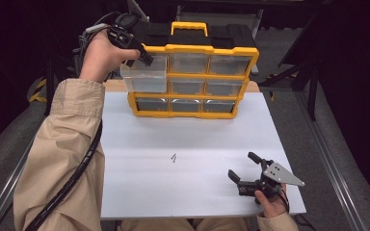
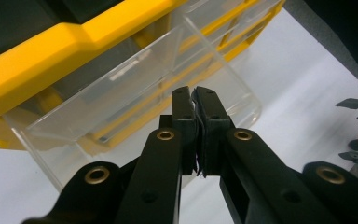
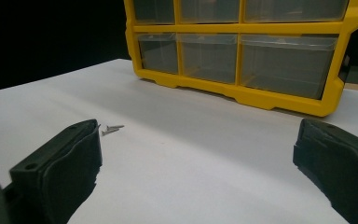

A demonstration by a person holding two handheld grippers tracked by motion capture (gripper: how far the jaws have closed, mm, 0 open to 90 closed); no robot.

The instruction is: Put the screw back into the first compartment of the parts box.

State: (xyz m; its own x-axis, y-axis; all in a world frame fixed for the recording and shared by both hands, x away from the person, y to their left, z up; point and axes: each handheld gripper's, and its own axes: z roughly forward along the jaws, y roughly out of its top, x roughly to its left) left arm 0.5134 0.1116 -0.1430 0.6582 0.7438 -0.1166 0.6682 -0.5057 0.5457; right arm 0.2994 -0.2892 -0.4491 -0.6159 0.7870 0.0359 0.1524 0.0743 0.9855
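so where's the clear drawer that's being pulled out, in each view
High view: clear drawer at upper left, sticking out of the yellow organizer's top-left slot, left gripper on its rim.
Left gripper view: centre, front wall pinched.
Right gripper view: outside the frame.
Shared landmark: the yellow organizer.

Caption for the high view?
Left gripper pulls the clear drawer from the yellow organizer; right gripper rests open near two screws.

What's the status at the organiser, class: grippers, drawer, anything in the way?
Left gripper shut on clear drawer, pulled out of yellow organiser. Right gripper open, low over the table. Two screws lie loose mid-table.
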